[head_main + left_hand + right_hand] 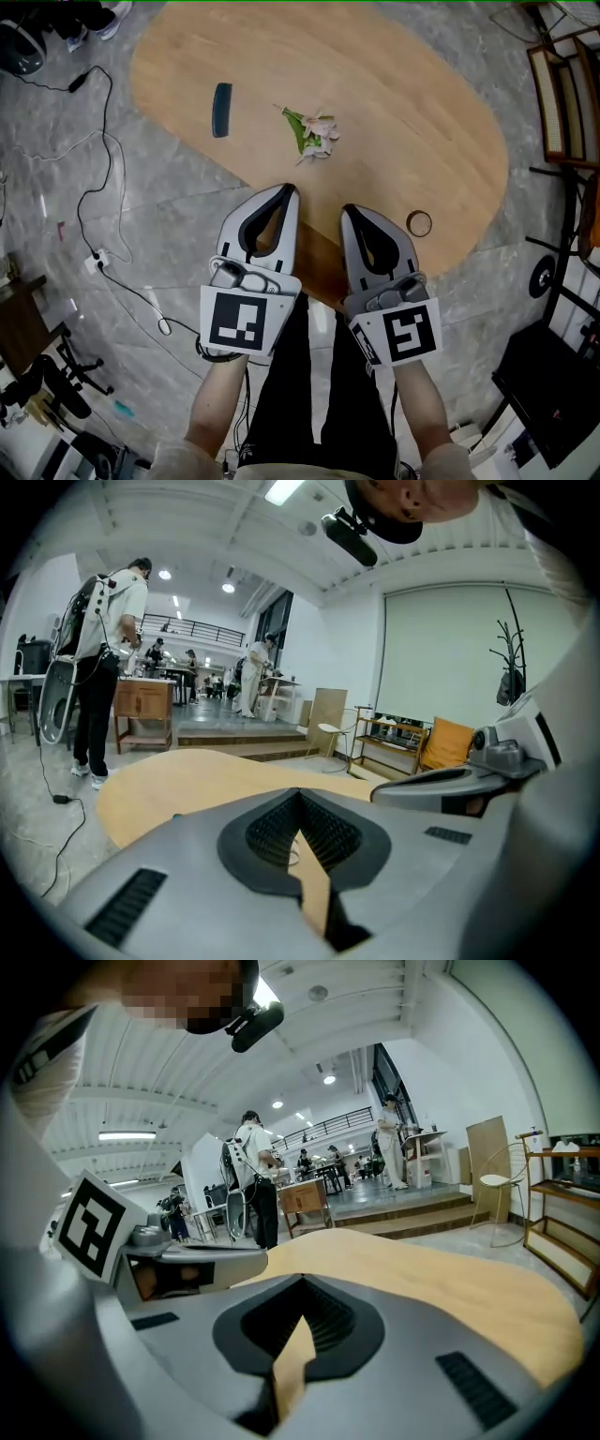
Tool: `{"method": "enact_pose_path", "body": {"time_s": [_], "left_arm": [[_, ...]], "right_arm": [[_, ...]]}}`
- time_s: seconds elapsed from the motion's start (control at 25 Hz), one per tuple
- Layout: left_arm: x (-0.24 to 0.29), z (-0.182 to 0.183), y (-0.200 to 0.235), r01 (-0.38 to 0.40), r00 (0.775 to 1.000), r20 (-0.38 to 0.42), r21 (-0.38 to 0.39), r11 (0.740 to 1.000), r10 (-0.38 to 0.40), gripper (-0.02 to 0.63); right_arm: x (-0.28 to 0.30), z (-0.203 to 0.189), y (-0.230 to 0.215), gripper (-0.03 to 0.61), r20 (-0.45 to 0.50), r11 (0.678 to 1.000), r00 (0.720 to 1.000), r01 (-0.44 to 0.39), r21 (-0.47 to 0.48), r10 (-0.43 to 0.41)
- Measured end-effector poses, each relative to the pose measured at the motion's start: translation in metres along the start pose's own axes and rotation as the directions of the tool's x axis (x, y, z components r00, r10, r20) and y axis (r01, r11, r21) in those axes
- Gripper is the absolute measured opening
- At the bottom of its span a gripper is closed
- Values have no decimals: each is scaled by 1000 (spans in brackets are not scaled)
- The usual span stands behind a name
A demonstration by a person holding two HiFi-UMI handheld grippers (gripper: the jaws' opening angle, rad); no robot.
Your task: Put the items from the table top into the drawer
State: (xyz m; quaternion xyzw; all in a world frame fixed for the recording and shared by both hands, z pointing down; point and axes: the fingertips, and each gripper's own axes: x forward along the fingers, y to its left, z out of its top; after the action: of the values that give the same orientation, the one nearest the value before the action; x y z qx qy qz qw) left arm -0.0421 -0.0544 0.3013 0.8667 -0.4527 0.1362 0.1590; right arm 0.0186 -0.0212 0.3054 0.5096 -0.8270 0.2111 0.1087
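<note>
An oval wooden table (394,103) carries a dark blue comb (222,110) at its left, a small flower sprig (314,134) in the middle and a brown ring (419,223) near the front right edge. My left gripper (289,191) is shut and empty, with its tips over the table's near edge, below the sprig. Beside it, my right gripper (348,211) is also shut and empty, left of the ring. In the left gripper view the closed jaws of the left gripper (300,795) point across the tabletop (178,780). The right gripper (302,1284) does the same over the tabletop (450,1288). No drawer shows.
Black cables (94,187) and a power strip (97,261) lie on the grey floor left of the table. A wooden chair (562,103) and black stands (553,272) are at the right. People (103,658) stand far behind the table, near steps (234,738).
</note>
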Motion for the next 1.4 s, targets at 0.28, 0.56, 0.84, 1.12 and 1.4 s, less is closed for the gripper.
{"method": "enact_pose_path", "body": {"time_s": [0.28, 0.56, 0.84, 1.12, 1.4], "left_arm": [[42, 1, 16, 137, 988, -104, 279, 950, -112, 22], [109, -61, 32, 583, 807, -553, 687, 434, -209, 281], [137, -123, 60, 795, 605, -795, 602, 79, -28, 288], [157, -151, 74, 875, 478, -875, 482, 39, 78, 288], [162, -163, 72, 953, 298, -942, 303, 7, 152, 281]], "right_arm": [[6, 4, -7, 5, -1, 999, 1000, 0, -35, 0], [4, -6, -9, 5, -49, 997, 998, -37, -64, 34], [12, -17, -7, 5, -52, 993, 996, -75, -93, 70], [15, -29, -5, 5, -87, 987, 988, -137, -89, 130], [18, -38, -1, 5, -107, 982, 980, -174, -74, 165]]}}
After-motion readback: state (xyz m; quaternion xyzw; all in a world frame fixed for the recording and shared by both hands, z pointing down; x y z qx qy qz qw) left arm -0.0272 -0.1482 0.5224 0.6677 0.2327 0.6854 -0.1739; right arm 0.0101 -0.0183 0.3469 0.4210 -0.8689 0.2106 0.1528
